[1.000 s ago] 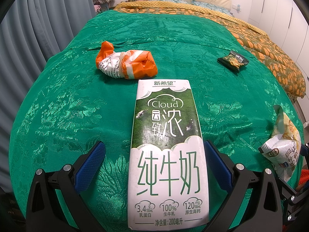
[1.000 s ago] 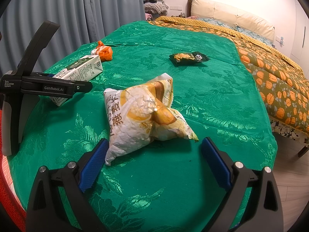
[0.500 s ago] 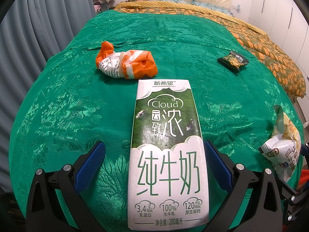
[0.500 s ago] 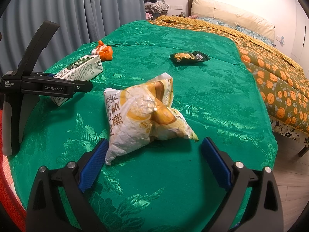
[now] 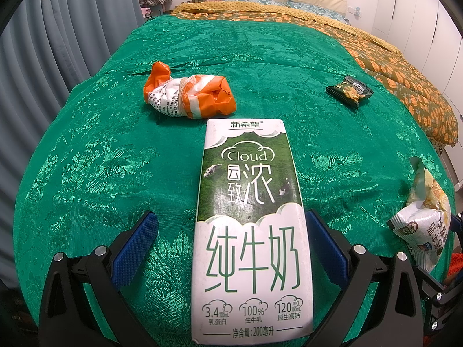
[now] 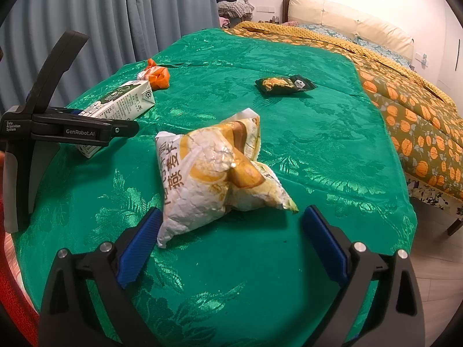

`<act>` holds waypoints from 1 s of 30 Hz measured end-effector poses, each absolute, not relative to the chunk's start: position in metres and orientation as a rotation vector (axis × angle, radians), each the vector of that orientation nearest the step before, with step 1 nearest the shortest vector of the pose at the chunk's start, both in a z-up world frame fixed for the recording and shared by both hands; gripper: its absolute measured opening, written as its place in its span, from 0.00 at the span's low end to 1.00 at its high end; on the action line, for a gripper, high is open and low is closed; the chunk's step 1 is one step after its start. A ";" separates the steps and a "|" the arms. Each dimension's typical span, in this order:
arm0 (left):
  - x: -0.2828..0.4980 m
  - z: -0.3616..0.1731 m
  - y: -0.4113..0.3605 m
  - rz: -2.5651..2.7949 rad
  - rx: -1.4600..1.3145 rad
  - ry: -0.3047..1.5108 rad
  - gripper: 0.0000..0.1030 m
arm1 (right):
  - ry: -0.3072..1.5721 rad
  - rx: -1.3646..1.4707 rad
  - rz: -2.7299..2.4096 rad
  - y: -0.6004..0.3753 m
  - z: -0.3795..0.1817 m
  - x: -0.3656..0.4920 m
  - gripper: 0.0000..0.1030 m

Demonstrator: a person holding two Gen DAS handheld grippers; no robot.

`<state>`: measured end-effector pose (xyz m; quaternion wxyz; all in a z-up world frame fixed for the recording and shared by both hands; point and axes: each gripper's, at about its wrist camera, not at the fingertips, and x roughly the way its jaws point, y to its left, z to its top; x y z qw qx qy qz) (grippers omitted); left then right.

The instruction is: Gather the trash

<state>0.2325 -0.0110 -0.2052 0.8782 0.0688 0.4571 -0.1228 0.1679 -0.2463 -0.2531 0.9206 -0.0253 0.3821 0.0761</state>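
Lying farthest left on the green bedspread (image 5: 260, 66): crumpled orange wrapper (image 5: 188, 97), looking light and soft, best pinched across its bunched middle. Resting flat next: milk carton (image 5: 251, 219), probably empty and light, stiff but crushable, straddled by the left gripper (image 5: 231, 248) gaping wide; narrow side walls offering the hold. Lying farther back: dark snack packet (image 5: 349, 90), thin and slippery. Sitting rightmost: crinkled yellow-white snack bag (image 6: 214, 176), puffy and yielding, framed by the right gripper (image 6: 231, 243), likewise spread wide.

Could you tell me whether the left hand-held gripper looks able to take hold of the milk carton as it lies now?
Probably yes: the left hand-held gripper is open astride the milk carton, nothing between.
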 end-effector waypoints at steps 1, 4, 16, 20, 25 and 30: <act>0.232 -0.205 -0.011 -0.256 0.143 0.953 0.96 | 0.786 -0.052 0.157 -0.247 -0.253 0.168 0.92; 0.232 -0.205 -0.011 -0.256 0.143 0.953 0.96 | 0.787 -0.052 0.160 -0.247 -0.253 0.166 0.92; 0.231 -0.205 -0.012 -0.230 0.133 0.956 0.96 | 0.790 -0.055 0.170 -0.249 -0.252 0.165 0.92; 0.225 -0.203 -0.010 -0.268 0.152 0.993 0.96 | 0.800 -0.058 0.187 -0.253 -0.250 0.164 0.92; 0.216 -0.191 0.004 -0.377 0.038 0.966 0.96 | 0.790 -0.005 0.229 -0.266 -0.235 0.170 0.92; 0.221 -0.178 -0.011 -0.435 0.125 0.946 0.95 | 0.847 -0.015 0.335 -0.257 -0.216 0.190 0.92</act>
